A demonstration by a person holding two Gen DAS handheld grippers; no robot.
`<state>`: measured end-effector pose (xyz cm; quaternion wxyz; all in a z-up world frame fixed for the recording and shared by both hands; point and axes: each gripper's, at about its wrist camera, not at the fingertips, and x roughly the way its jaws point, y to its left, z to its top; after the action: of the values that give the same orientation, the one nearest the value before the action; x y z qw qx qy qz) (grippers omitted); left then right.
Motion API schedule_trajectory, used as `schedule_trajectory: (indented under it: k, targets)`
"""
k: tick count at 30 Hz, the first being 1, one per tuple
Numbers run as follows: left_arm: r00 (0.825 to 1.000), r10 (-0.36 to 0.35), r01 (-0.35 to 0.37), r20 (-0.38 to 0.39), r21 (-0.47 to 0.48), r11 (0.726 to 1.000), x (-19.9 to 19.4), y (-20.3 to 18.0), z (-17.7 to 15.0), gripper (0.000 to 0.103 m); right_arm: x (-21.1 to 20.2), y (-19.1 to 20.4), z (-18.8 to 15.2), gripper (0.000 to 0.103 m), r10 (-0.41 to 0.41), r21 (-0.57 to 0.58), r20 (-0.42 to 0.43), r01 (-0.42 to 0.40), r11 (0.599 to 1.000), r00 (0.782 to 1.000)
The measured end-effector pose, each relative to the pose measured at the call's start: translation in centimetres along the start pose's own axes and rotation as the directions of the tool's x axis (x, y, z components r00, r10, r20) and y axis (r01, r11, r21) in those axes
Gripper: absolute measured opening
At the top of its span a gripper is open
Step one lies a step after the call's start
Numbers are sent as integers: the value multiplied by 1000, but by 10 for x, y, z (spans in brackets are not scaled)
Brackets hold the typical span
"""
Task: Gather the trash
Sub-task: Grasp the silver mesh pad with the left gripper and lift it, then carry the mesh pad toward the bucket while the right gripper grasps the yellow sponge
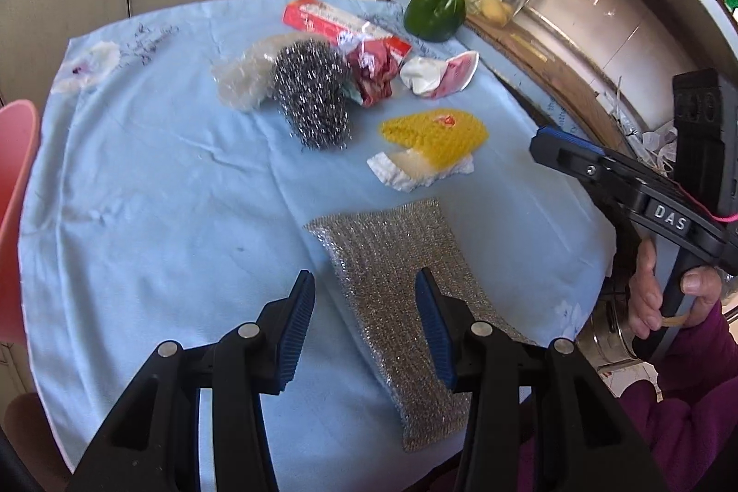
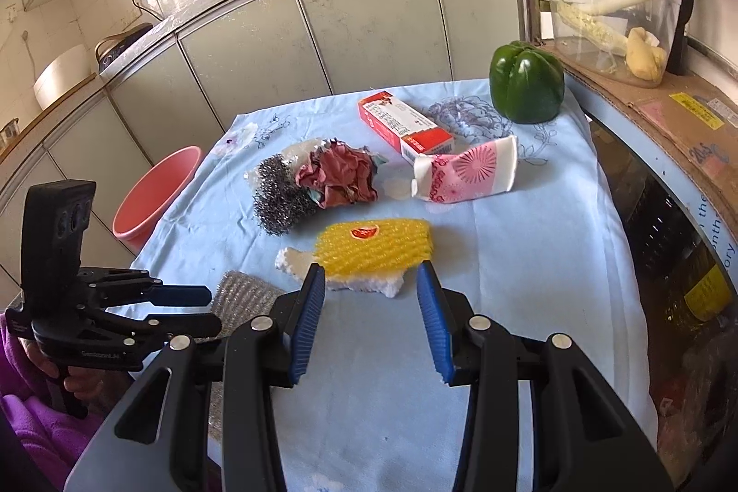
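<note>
Trash is spread over the blue cloth (image 2: 530, 261) of the table: a crumpled red wrapper (image 2: 339, 180), a crushed pink paper cup (image 2: 466, 174), a red carton (image 2: 403, 123) and a torn white tissue (image 2: 364, 284) that lies under the yellow sponge (image 2: 376, 245). All of these are judged light and soft, so that they will collapse when pressed. The wrapper can be taken at its raised folds, the cup at its flattened rim. The tissue is thin and flat, and it should be pinched at the free edge beside the sponge. The right gripper (image 2: 371, 319) is held open and empty just before the tissue. The left gripper (image 1: 364, 319) is also open and empty, above the silver scouring pad (image 1: 396, 261). A pink bucket (image 2: 157, 192) stands beside the table; it is probably meant for the trash.
</note>
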<state>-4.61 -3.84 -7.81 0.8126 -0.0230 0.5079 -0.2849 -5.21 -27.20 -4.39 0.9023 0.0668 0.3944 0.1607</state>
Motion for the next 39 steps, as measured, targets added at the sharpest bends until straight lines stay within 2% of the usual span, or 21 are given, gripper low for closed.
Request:
schedule_trajectory:
  k: [2,4,6,7,9,14,22,27,31,34,36,39]
  targets:
    - [1000,0,0,6,7,1000,4,-4,0,44,2,-5,-2,42,-8,11,-9,8,1000,1000]
    - [1000,-15,15,1,10,1000,7,-6,1,40,5,-9,-4,42,-7,20,-14,8,1000,1000]
    - [1000,-9,9,12,9,1000,8,-7,1,26,7,-12,-4,42,-9,24,-15,9,1000,1000]
    - [999,-30,30,14,-4,1000,8,-5,2,9,8,-13,-3,42,-7,26,-15,7,1000,1000]
    - [999,-43,44,33,-28,999,5,-1,3,7,11,-15,0,42,-1,35,-13,2,999,1000]
    - [992,-27,36,124,-69,997,-20,13,3,5,22,-18,7,42,-1,44,-17,1,999,1000]
    - [963,85,-55,257,-122,991,-67,30,8,5,45,-13,18,42,-27,20,-48,28,999,998]
    - [948,114,-80,296,-125,989,-84,33,10,5,61,-16,18,42,-38,38,-93,41,998,995]
    - [943,133,-99,305,-124,987,-90,33,8,5,61,-12,17,41,-42,27,-92,45,999,995]
    - [938,139,-104,317,-123,987,-92,33,7,5,58,-6,16,24,-42,6,-91,42,999,995]
    - [933,143,-108,330,-122,987,-96,34,6,5,53,-2,15,16,-42,-2,-77,42,999,996]
    - [922,150,-115,356,-120,986,-103,33,5,5,43,4,14,12,-48,-13,-52,47,999,998]
